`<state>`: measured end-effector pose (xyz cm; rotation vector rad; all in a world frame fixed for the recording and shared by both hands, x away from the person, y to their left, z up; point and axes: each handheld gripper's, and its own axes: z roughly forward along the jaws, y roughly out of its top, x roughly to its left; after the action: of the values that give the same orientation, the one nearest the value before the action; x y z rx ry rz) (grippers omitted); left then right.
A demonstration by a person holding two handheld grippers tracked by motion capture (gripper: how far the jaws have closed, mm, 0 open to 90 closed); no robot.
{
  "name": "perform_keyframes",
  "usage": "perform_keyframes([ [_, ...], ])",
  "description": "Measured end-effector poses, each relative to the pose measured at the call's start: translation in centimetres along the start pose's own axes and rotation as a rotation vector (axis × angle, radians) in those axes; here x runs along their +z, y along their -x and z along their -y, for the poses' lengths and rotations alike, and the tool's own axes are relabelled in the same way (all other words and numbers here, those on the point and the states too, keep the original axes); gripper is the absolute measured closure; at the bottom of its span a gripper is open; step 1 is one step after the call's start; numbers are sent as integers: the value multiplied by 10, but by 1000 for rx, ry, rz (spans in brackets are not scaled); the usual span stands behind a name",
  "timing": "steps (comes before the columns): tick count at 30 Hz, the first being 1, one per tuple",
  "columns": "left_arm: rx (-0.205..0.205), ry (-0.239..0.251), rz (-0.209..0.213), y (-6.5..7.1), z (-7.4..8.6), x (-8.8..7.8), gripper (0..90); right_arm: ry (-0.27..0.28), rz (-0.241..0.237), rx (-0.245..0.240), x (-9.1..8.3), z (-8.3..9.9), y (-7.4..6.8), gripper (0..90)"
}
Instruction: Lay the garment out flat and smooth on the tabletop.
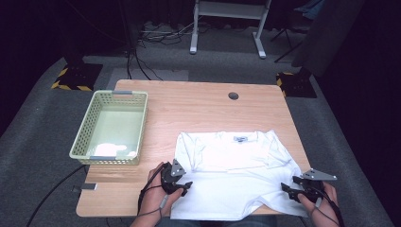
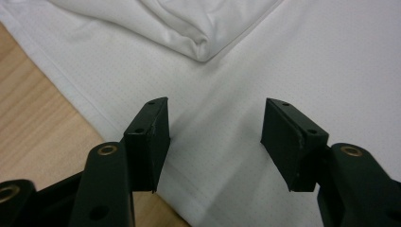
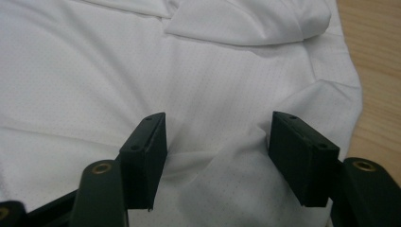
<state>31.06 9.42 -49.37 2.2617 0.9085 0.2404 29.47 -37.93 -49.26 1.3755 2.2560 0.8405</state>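
Basket sits well left of T-shirt.

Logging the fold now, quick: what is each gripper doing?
Left gripper: open, jaws apart over the white shirt, holding nothing.
Right gripper: open, a raised fold of shirt between its jaws, not pinched.

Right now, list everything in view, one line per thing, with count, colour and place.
T-shirt: one, white, spread flat on the near right part of the table, sleeves folded in.
Basket: one, pale green, on the table's left side, something white inside.
Table: one, light wood, round hole near its far edge.
Desk frame: one, white, on the floor beyond the table.
Cables: several, black, on the grey floor.
Left gripper: one, black, jaws open over the shirt's lower left edge.
Right gripper: one, black, jaws open astride a raised fold of the shirt.
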Motion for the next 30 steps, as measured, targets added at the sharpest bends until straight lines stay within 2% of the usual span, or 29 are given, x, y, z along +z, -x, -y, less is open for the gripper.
perform_keyframes([
  [2,-13,-23,30,1,0,-3,443,-15,-7,-7,-5,4,-2,380],
  [7,-31,-53,44,3,1,-8,463,-53,-29,-25,-15,11,-6,379],
  [11,-36,-75,43,5,2,-10,482,-86,-14,-16,-26,20,-2,374],
  [14,-34,-98,51,5,1,-13,482,-118,1,9,-34,25,1,392],
  [16,-34,-109,50,5,1,-13,492,-141,28,24,-39,25,2,403],
  [17,-34,-106,39,5,0,-13,474,-135,39,26,-41,23,2,401],
  [19,-15,-71,5,5,-2,-14,387,-89,48,16,-43,17,1,393],
  [21,-8,-33,0,6,-6,-15,380,-49,45,8,-41,9,-1,390],
  [22,-5,-11,-6,6,-8,-16,347,-20,49,-7,-37,0,-3,387],
  [26,-1,67,-43,5,-17,-15,322,2,51,-26,-29,-14,-6,387],
  [30,6,99,-61,3,-25,-8,303,29,48,-47,-18,-33,-6,388],
])
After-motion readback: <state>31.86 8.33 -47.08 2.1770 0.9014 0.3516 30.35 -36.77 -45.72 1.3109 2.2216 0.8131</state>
